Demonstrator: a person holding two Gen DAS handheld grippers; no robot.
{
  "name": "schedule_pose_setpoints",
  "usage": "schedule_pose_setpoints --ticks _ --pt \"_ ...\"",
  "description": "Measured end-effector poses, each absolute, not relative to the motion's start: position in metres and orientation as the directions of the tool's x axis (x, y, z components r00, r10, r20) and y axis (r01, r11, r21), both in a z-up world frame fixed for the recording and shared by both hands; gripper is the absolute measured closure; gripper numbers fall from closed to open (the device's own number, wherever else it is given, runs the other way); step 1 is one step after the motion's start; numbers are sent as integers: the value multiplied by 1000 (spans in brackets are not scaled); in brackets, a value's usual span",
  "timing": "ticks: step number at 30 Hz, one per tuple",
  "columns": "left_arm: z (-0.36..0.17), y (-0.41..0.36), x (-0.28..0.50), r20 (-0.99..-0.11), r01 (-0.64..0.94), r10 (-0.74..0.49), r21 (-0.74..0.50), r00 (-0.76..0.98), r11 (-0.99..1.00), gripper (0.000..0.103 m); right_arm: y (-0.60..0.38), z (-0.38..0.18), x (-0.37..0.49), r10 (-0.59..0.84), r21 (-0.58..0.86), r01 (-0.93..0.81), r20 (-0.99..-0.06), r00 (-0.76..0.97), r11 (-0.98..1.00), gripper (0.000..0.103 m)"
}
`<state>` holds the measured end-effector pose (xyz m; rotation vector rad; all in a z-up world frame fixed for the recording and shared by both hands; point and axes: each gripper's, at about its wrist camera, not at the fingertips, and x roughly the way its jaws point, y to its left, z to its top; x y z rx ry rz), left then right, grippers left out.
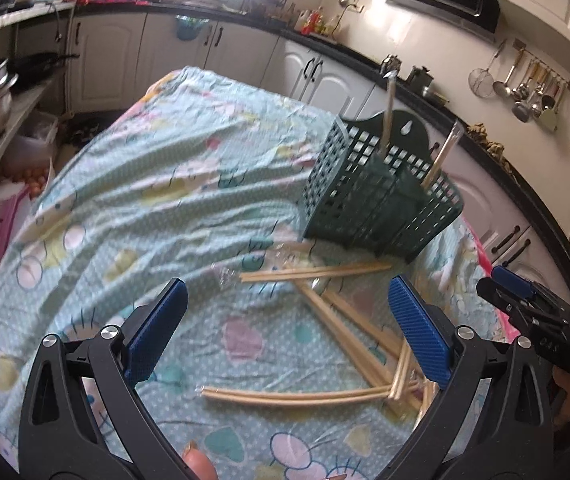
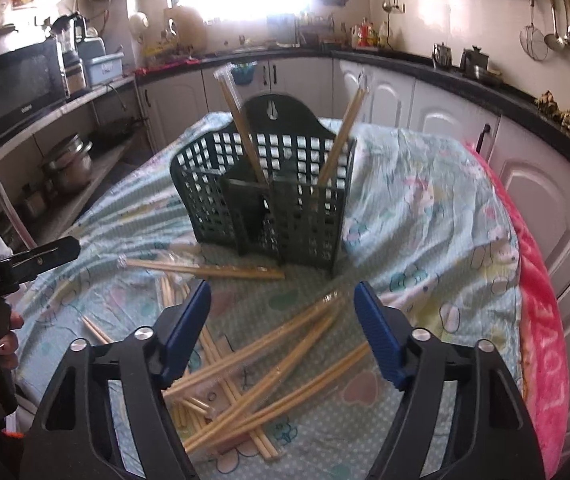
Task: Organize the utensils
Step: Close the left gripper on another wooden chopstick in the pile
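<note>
Bamboo chopsticks (image 2: 245, 376) lie scattered and crossed on the cloth-covered desk (image 1: 133, 200), just in front of a dark green slotted caddy (image 2: 269, 200). Two wrapped pairs stand tilted inside the caddy's compartments. Both the left tongs (image 1: 285, 332) and the right tongs (image 2: 283, 332) are spread wide and hold nothing, poised above the loose chopsticks without touching them.
</note>
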<state>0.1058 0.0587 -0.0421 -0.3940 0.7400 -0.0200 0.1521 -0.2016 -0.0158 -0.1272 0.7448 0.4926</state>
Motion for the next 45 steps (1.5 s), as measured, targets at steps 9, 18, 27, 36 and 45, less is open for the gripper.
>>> schedule_pose_setpoints --ticks 9,18,27,36,45 --pt "-72 74 111 -680 -160 -239 -468 693 869 11 -202 -44 161 359 83 -459 -749 557 884 56" --pt "-93 75 136 -682 -195 -347 -584 643 788 26 -205 -71 177 324 110 -412 -805 496 904 67" --pt "-109 92 160 -674 -302 -375 -665 637 683 40 -209 -93 204 329 188 -345 -848 415 920 75" --pt "-115 102 169 -681 -358 -358 -675 639 645 78 -218 -102 223 378 287 -275 -845 378 917 84" --pt "-116 106 171 -660 -328 -374 -690 652 646 89 -235 -94 223 433 372 -224 -811 394 901 94"
